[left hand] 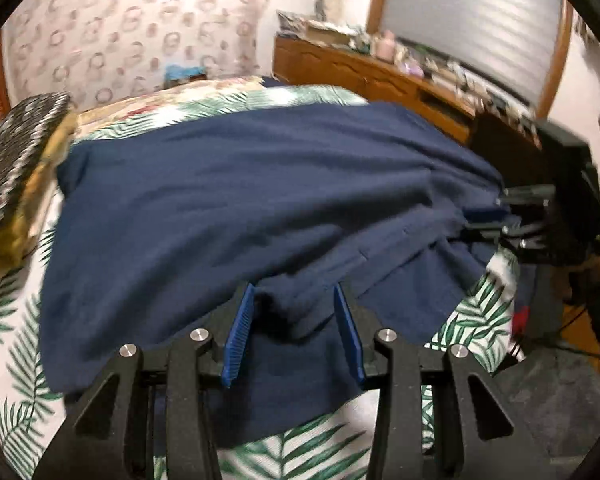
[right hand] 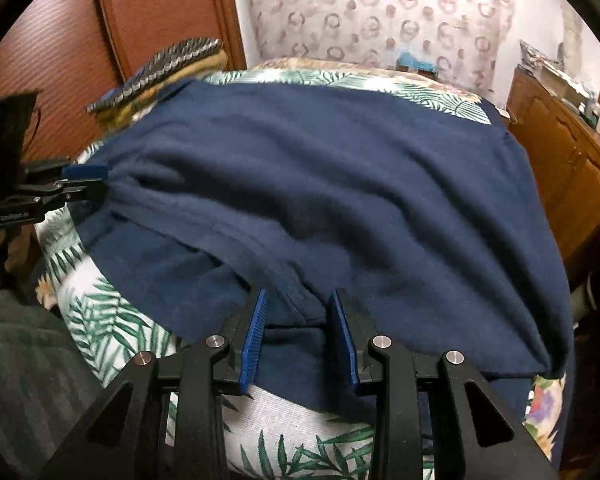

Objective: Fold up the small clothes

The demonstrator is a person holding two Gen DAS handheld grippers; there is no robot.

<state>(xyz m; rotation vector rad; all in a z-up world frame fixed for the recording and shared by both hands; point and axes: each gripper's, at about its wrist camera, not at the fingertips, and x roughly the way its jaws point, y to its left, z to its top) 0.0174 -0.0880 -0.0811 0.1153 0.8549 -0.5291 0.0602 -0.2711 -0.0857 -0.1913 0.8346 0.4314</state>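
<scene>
the left gripper and the right gripper each stand a little way open, with a fold of the dark blue shirt loose between the pads. the shirt lies spread on the leafy bedcover.

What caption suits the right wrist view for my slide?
Right tongs open over the navy garment on the leaf-print bedspread.

Dim warm indoor light, motion blur esp. at edges, heavy fisheye bend, dark vignette corners, soft focus w/ grain.
</scene>
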